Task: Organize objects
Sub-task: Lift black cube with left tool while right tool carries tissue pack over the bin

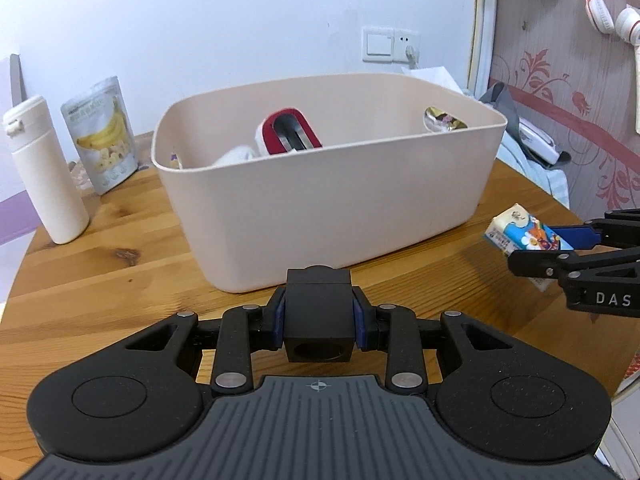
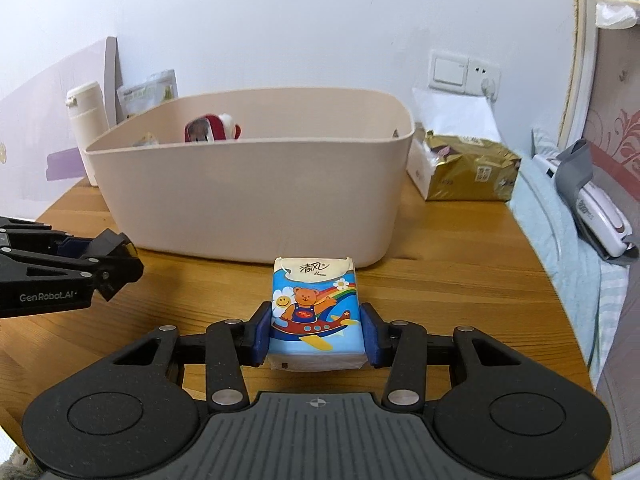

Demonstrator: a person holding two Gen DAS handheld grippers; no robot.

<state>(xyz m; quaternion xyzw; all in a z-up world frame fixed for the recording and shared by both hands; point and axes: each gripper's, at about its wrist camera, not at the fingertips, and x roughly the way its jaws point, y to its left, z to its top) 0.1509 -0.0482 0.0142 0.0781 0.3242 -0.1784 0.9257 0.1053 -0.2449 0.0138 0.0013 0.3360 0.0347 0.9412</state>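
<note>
A beige plastic bin (image 1: 320, 216) stands on the wooden table; it also shows in the right wrist view (image 2: 248, 208). It holds a red and white item (image 1: 286, 132) and a few other things. My left gripper (image 1: 319, 326) is shut on a small black box (image 1: 319, 320) just in front of the bin. My right gripper (image 2: 316, 330) is shut on a cartoon tissue pack (image 2: 314, 312), held above the table in front of the bin; the pack shows at the right in the left wrist view (image 1: 520, 236).
A white bottle (image 1: 44, 172) and a banana snack pouch (image 1: 102, 136) stand left of the bin. A gold packet (image 2: 468, 172) and a white box lie to its right. A bed with a white device (image 2: 600, 216) borders the table's right edge.
</note>
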